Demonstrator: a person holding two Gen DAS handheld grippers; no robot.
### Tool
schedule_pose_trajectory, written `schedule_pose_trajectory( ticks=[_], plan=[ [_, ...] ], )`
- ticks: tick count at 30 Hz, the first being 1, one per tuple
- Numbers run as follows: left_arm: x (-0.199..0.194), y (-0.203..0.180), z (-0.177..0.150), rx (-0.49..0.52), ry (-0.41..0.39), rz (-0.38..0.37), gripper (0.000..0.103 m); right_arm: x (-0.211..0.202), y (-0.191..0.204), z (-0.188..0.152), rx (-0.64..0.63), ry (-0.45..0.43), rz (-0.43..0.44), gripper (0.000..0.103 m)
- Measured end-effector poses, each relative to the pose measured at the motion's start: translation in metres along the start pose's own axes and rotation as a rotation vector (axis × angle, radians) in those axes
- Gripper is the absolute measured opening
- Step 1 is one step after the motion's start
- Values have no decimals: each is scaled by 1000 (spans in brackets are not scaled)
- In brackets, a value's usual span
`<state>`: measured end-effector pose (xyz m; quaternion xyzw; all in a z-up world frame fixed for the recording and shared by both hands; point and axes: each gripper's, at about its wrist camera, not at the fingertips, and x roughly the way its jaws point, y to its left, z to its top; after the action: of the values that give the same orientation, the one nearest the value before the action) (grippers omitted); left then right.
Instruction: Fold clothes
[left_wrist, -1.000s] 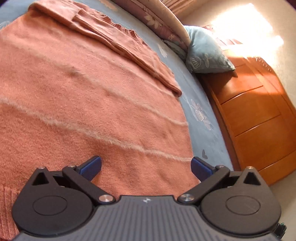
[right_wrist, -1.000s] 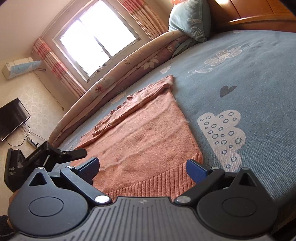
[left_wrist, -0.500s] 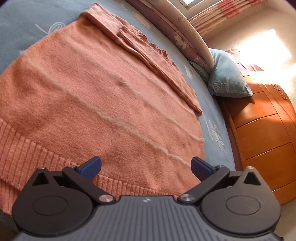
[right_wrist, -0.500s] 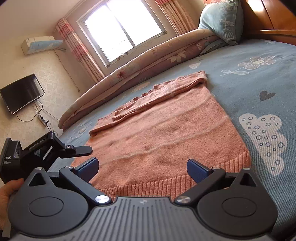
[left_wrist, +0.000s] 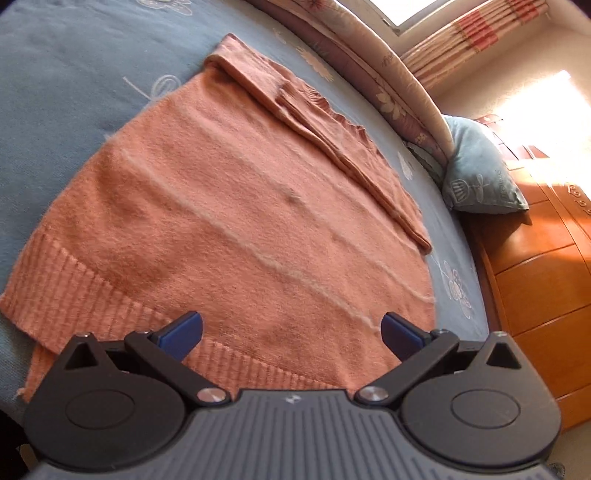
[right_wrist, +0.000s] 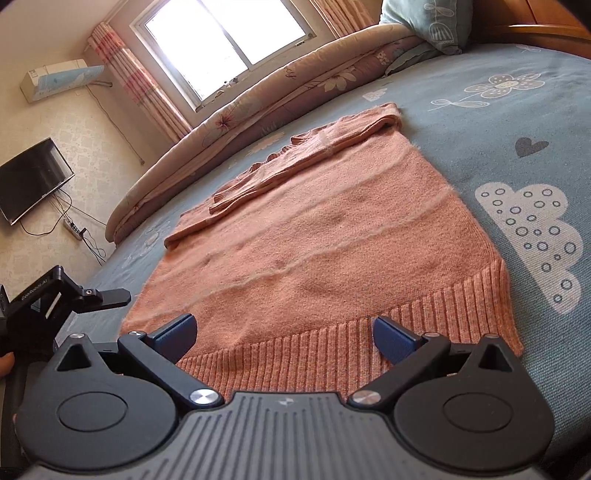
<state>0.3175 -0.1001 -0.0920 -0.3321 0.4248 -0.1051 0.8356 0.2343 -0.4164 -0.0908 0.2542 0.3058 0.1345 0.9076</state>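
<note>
With the sweater (left_wrist: 229, 229) spread flat on the bed (right_wrist: 480, 122) just ahead of both released, empty tongs (left_wrist: 291, 332) (right_wrist: 282, 334), a shallow pinch at the ribbed hem (right_wrist: 369, 347) probably catches only the top layer, so the fold drags crooked.

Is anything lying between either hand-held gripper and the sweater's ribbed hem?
Nothing visible. The ribbed hem of the sweater lies bare on the bed, right ahead of the open right hand-held gripper and left hand-held gripper.
</note>
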Motion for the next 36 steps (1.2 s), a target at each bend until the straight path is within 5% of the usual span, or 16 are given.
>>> schedule_pose_trajectory(
  ticks=[6,13,23,26,36],
  plan=[
    [35,-42,8,114,67,-126,102,0,9,-8,-92,1,-26,103],
    [88,-53,20,122,132,-134,102,0,10,-8,-103,1,-30,103],
    [54,-41,2,81,102,-203,102,5,27,-16,-284,37,-89,103],
    [43,-33,-7,95,89,-136,102,6,31,-18,-316,37,-109,103],
    [27,-14,-6,75,73,-134,102,-4,14,-2,-40,-87,10,103]
  ],
)
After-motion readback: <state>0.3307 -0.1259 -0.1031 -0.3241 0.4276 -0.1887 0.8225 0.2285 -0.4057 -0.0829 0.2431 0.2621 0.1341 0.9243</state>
